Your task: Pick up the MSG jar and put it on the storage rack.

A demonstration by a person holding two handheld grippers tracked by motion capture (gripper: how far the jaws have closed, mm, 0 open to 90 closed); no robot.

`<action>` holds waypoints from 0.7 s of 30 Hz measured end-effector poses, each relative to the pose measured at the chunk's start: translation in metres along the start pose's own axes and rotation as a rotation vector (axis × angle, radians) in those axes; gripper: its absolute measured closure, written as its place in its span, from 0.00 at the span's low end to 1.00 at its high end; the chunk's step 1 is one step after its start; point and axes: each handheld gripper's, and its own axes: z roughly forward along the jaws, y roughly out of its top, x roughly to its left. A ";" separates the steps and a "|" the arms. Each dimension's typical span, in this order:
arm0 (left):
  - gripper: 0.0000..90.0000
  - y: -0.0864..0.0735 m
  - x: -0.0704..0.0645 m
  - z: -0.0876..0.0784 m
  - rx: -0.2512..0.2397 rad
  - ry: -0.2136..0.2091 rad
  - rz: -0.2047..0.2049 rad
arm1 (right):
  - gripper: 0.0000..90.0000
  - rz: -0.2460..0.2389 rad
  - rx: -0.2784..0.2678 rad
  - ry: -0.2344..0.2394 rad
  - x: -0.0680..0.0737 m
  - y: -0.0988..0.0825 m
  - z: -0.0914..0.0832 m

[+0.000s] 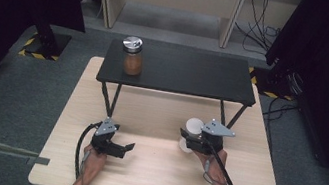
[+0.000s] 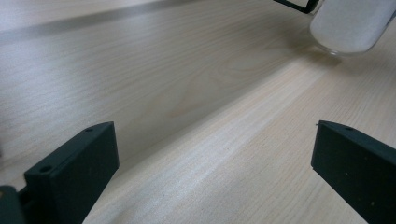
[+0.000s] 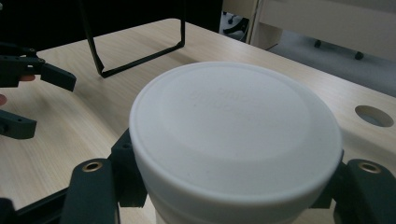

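Observation:
A white jar with a white lid (image 3: 236,135) is clamped between the jaws of my right gripper (image 1: 191,138), low over the wooden table (image 1: 157,182) at centre right. Its frosted body (image 2: 350,25) appears at the top right of the left gripper view, close to the tabletop. My left gripper (image 1: 128,148) rests at the table's front left, jaws wide apart with only bare wood between them; it also appears at the far left of the right gripper view (image 3: 28,100). On the black shelf (image 1: 181,72) stands a jar of brown stuff with a metal lid (image 1: 133,57).
The black shelf stands on thin black legs (image 1: 109,98) over the table's far half. A round hole (image 3: 373,115) is cut in the tabletop near the right gripper. Dark curtains and stand bases flank the table on grey floor.

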 end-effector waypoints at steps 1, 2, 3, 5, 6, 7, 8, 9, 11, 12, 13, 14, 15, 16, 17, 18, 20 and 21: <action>0.00 0.000 0.000 0.000 0.000 0.000 0.000 | 0.38 -0.004 0.001 -0.001 0.000 0.001 -0.001; 0.00 0.000 0.000 0.000 0.001 0.000 0.000 | 0.38 -0.004 -0.001 -0.002 0.000 0.002 -0.002; 0.00 0.000 0.000 0.000 0.001 0.000 0.000 | 0.38 -0.004 -0.003 -0.003 0.000 0.003 -0.003; 0.00 0.000 0.000 0.000 0.001 -0.001 0.000 | 0.38 -0.004 -0.004 0.000 0.000 0.004 -0.004; 0.00 0.000 0.000 0.000 0.001 -0.001 0.000 | 0.38 -0.001 -0.004 0.000 0.000 0.005 -0.005; 0.00 0.000 0.000 0.000 0.001 -0.001 0.000 | 0.38 -0.003 -0.006 0.002 0.001 0.006 -0.006; 0.00 0.000 0.000 0.000 0.001 0.000 0.000 | 0.38 -0.003 -0.005 0.003 0.001 0.008 -0.007; 0.00 0.000 0.000 0.000 0.001 0.000 0.000 | 0.38 -0.005 -0.005 0.004 0.001 0.009 -0.008; 0.00 0.000 0.000 0.000 0.001 0.000 0.001 | 0.38 -0.008 -0.007 0.007 0.002 0.013 -0.010; 0.00 0.000 0.000 0.000 0.001 0.000 0.001 | 0.38 -0.007 -0.006 0.009 0.003 0.015 -0.011; 0.00 0.000 0.000 0.000 0.002 0.000 0.002 | 0.38 -0.010 -0.007 0.012 0.003 0.018 -0.013; 0.00 0.000 0.000 0.000 0.002 0.000 0.002 | 0.38 -0.011 -0.006 0.015 0.003 0.021 -0.014; 0.00 0.000 0.000 0.000 0.002 -0.001 0.002 | 0.38 -0.013 -0.004 0.017 0.003 0.024 -0.015; 0.00 0.000 0.000 0.000 0.002 -0.002 0.003 | 0.38 -0.014 -0.002 0.019 0.004 0.027 -0.015; 0.00 0.000 0.000 0.000 0.002 -0.002 0.003 | 0.38 -0.015 -0.001 0.021 0.005 0.031 -0.016; 0.00 0.000 0.000 0.000 0.003 -0.002 0.004 | 0.38 -0.017 -0.002 0.023 0.005 0.033 -0.017; 0.00 0.000 0.000 0.000 0.003 -0.002 0.005 | 0.38 -0.022 -0.003 0.028 0.006 0.039 -0.018; 0.00 0.000 0.000 0.000 0.003 -0.002 0.005 | 0.38 -0.024 -0.003 0.031 0.006 0.042 -0.018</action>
